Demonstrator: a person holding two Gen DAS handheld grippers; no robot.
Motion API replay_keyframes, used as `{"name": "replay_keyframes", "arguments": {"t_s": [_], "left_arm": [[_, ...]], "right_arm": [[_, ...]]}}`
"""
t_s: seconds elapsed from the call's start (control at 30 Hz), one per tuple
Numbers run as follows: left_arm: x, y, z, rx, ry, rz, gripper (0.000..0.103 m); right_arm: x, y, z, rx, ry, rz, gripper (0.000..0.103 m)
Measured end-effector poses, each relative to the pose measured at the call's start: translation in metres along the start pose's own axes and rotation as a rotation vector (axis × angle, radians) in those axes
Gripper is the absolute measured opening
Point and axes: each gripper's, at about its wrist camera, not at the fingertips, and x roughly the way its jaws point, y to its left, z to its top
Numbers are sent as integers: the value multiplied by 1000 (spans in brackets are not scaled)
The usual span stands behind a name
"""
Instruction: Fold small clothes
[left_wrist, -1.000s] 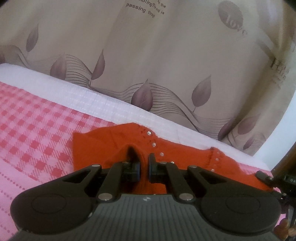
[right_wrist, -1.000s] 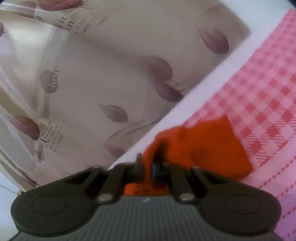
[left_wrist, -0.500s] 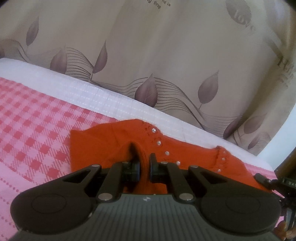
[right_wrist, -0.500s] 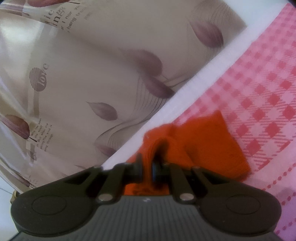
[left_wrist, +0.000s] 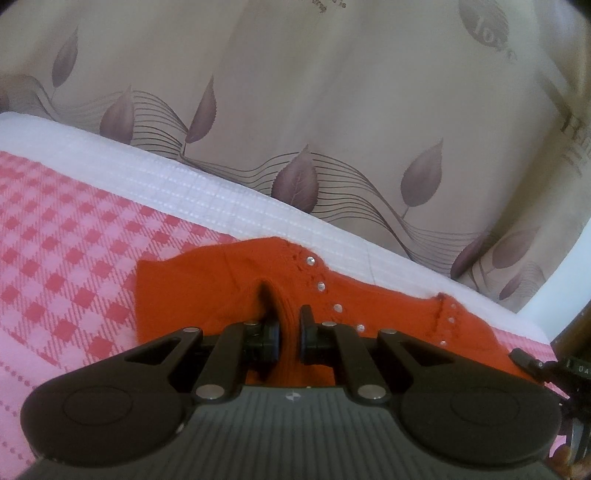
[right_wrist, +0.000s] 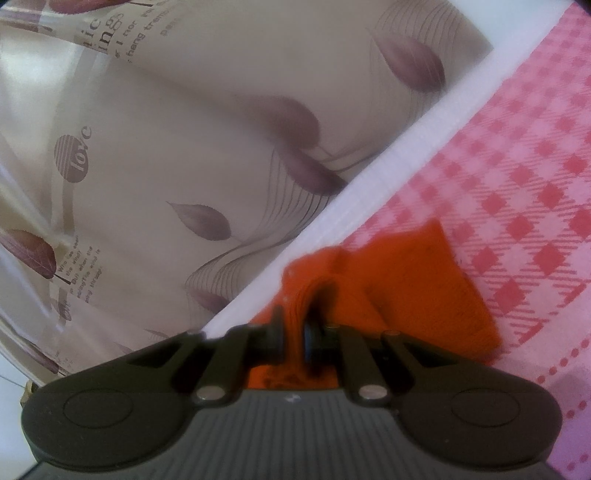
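A small orange knitted garment (left_wrist: 207, 291) with silver studs lies on the pink checked cloth (left_wrist: 62, 266), near its far edge. My left gripper (left_wrist: 288, 332) is shut on a raised fold of the garment. In the right wrist view my right gripper (right_wrist: 294, 332) is shut on another bunched part of the same orange garment (right_wrist: 417, 280). A flat flap of it spreads to the right of the fingers. The part of the garment under both gripper bodies is hidden.
A white textured strip (left_wrist: 184, 184) borders the checked cloth at the far side. Behind it hangs a beige curtain (left_wrist: 332, 92) with purple leaves and print. The other gripper's black body (left_wrist: 554, 369) shows at the right edge of the left wrist view.
Both grippers have stayed shut on the garment. The view has shifted slightly toward the curtain, and the garment has moved with the grippers toward the far edge of the cloth.
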Motion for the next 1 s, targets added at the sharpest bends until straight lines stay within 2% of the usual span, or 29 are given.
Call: {"name": "replay_keyframes", "arguments": {"t_s": [0.2,0.33,0.4,0.47,0.57,0.67,0.73,0.9,1.0], "left_arm": [[2,0,1,0,4,0,17],[4,1,4,-22,3,-11,28],[5,3,8,-53,-1,-22,38],[4,7,11,-107,-10,-34,62],[0,11,18,-170,-58,-26,73],[-5,10,28,-137,-117,49,89],[-10,13,31,-130,-146,73,90],[-22,33,34,-96,-137,124,93],[-32,48,28,-92,-102,136,96]], "right_arm": [[-2,-11,0,64,-7,28,10],[-4,-17,0,105,-25,60,12],[-7,-19,0,117,-43,77,14],[-10,-21,0,123,-60,97,19],[-14,-26,-1,149,-91,129,27],[-19,-33,-1,187,-129,129,36],[-22,-36,-2,199,-152,145,40],[-25,-32,-4,171,-189,113,43],[-27,-24,-7,115,-220,65,59]]}}
